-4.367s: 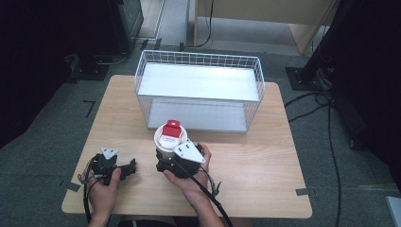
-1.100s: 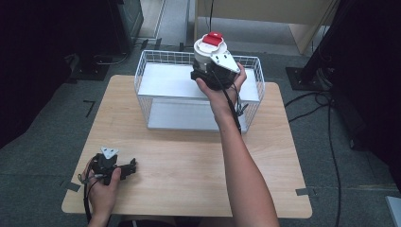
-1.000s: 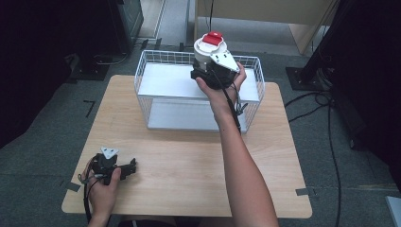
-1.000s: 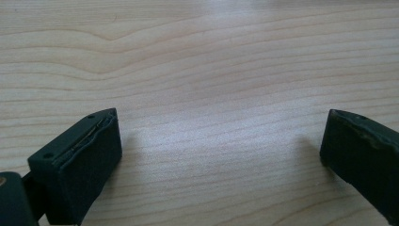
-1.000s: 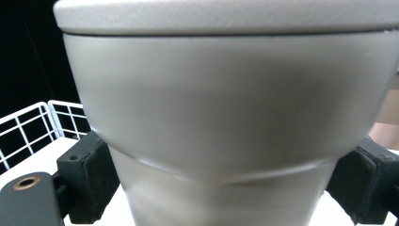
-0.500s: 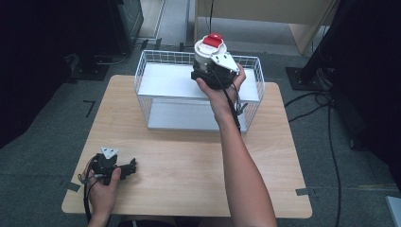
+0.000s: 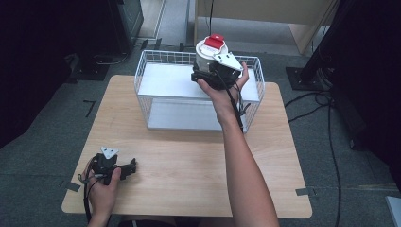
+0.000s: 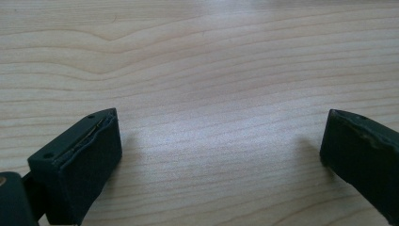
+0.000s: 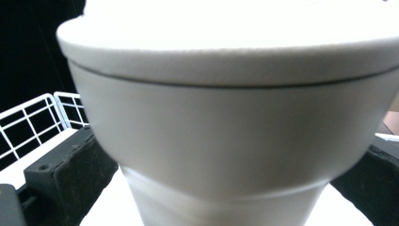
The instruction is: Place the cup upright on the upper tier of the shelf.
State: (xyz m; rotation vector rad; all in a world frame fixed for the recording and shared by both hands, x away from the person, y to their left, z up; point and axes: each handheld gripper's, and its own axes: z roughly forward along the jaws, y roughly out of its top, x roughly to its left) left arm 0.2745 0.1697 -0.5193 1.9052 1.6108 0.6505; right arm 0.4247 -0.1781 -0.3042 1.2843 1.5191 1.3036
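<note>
- While my right gripper point(image 7: 211, 71) is raised over the white wire basket point(image 7: 156, 61), its jaws are closed on the white container point(image 7: 208, 52), which has a red cap point(image 7: 216, 40) on its lid.
- From the high view, I see the container held upright above the far right part of the basket; I cannot tell if it touches the rim.
- Looking through the right gripper view, I see the container body point(image 9: 226, 141) very close, with one black jaw pressing on each side below the wide lid, and a piece of the basket grid point(image 9: 33, 117) at the left.
- My left gripper point(image 7: 124, 169) rests on the wooden table point(image 7: 189, 161) near the front left corner, well apart from the basket.
- Through the left gripper view, its jaws stand wide apart with nothing between them, and I see bare wood grain point(image 8: 211, 94) below.
- The basket stands at the far edge of the table, and its bottom has a flat white liner point(image 7: 165, 80).
</note>
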